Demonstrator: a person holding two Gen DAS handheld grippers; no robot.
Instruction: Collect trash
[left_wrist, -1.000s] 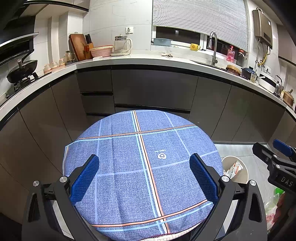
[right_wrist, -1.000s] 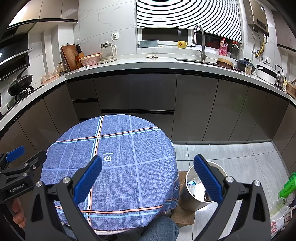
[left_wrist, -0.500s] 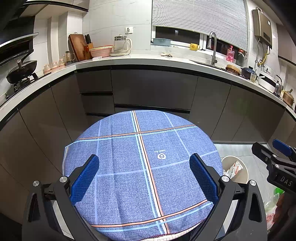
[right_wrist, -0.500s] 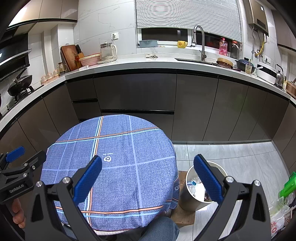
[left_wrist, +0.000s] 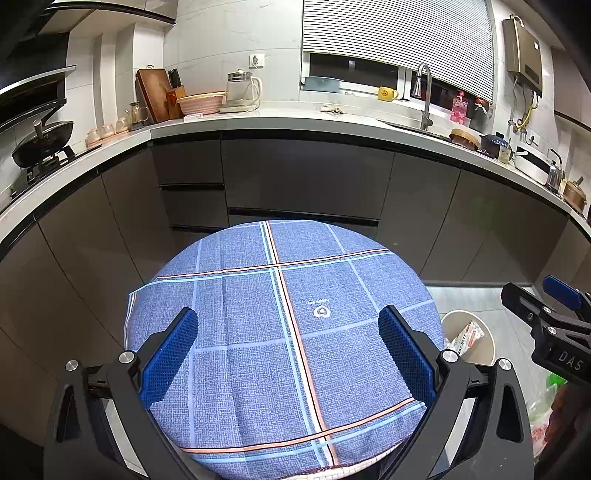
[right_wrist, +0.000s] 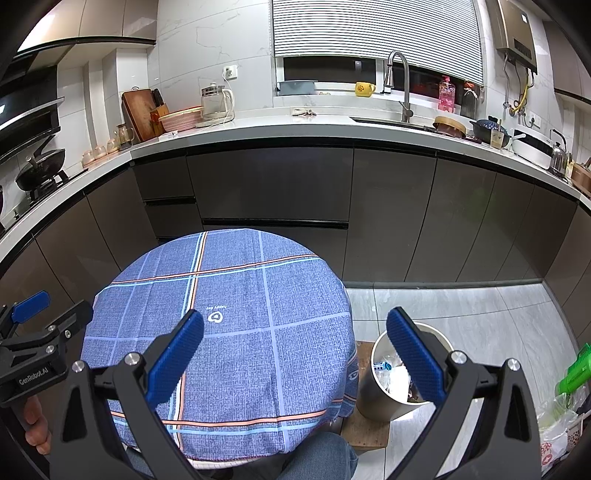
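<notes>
A round table with a blue plaid cloth (left_wrist: 280, 332) fills the middle of both views (right_wrist: 229, 332); no loose item shows on it. A pale round trash bin (right_wrist: 376, 391) stands on the floor right of the table, with wrappers inside (right_wrist: 391, 373); it also shows in the left wrist view (left_wrist: 480, 332). My left gripper (left_wrist: 288, 350) is open and empty over the cloth. My right gripper (right_wrist: 295, 354) is open and empty, spanning the table's right edge and the bin.
Dark kitchen cabinets (right_wrist: 273, 192) and a white counter (right_wrist: 258, 123) curve behind the table. A wooden board (right_wrist: 365, 428) lies under the bin. A plastic bag with a green item (right_wrist: 572, 373) sits at the far right on the tiled floor (right_wrist: 480, 325).
</notes>
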